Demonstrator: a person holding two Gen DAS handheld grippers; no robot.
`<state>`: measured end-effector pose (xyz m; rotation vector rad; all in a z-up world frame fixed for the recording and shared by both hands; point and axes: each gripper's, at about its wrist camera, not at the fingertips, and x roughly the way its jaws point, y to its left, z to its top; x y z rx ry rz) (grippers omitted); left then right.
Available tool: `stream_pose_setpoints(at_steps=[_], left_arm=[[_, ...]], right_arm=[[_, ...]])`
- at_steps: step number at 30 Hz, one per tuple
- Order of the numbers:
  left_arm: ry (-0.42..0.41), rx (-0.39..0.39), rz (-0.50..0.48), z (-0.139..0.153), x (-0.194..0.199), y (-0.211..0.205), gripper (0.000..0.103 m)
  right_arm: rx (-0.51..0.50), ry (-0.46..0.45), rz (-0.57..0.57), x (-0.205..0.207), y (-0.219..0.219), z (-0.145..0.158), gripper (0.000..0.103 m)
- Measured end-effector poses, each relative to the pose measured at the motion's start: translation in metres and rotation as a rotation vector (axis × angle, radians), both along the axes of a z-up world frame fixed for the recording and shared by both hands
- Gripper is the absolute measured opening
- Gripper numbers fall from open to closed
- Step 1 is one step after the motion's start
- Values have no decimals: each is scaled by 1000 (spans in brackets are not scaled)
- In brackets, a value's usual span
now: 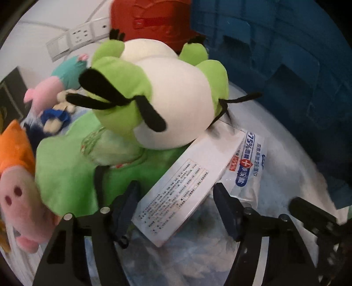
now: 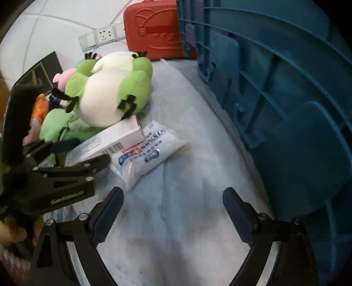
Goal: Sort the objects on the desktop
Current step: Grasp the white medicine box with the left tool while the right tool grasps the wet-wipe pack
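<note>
- Left wrist view: the left gripper (image 1: 176, 211) is seen nearest the lens, its jaws apart, with the near end of a white carton (image 1: 187, 184) lying between the fingertips; whether the pads touch it cannot be told.
- The carton is laid slantwise over a wipes packet (image 1: 248, 173) printed in blue and red, both resting on the pale blue cloth (image 1: 193, 259) that covers the surface.
- A green-and-white plush frog (image 1: 162, 96) is propped on the far end of the carton, with a second one (image 1: 149, 48) just behind it and a flat green plush (image 1: 63, 167) beneath.
- A pig plush in orange (image 1: 15, 187) is seen at the left edge; a blue crate (image 1: 286, 55) stands at the right edge, a red case (image 1: 154, 19) and a white power strip (image 1: 77, 37) at the far edge.
- Right wrist view: the right gripper (image 2: 173, 211) is held over bare cloth (image 2: 176, 231), jaws wide apart and holding nothing.
- The left gripper (image 2: 88, 151) is seen at the left, around the carton (image 2: 114, 138).
- The wipes packet (image 2: 147, 156) lies partly under the carton, near the middle of the cloth, with the frogs (image 2: 105, 96) behind and the crate (image 2: 286, 99) along the right edge.
</note>
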<state>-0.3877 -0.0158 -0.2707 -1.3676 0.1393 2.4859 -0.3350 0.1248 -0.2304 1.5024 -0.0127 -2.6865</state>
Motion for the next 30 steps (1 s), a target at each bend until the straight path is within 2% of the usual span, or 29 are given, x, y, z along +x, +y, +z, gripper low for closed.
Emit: stream_pose_setpoints(at_steps=[3,7,11,15,19,22,24,26,28,30], left_arm=[[3,32,48,1,-1,-18,67],[-20,28,61,-6,-13,-24,68],[-43,59,91,-14,-24,-34,68],[-42,54,95,-13,-23,-39,65],[-38,18,128,-11,-7,-45,59],[-50,15,165,-10,11,-49,55],[-68,20,194,-9,26,-53,53],[-112,47,212,-12,35,-57,50],[-111,37,217,-12,40,-56,49],[-111,27,206,-12,40,-53,49]], right_arm=[[-17,-3,4,-15,-12,-3,92],[-46,-7,-5,-40,-22,-12,92],[-105,-58,-15,-61,-20,-28,93],[-156,-93,-15,-74,-19,-41,93],[-81,-102,39,-76,-32,-46,94],[-2,-92,83,-70,-40,-43,88],[71,-80,102,-64,-40,-38,80],[136,-80,105,-60,-37,-33,75],[142,-93,82,-60,-31,-31,75],[67,-93,51,-59,-25,-26,77]])
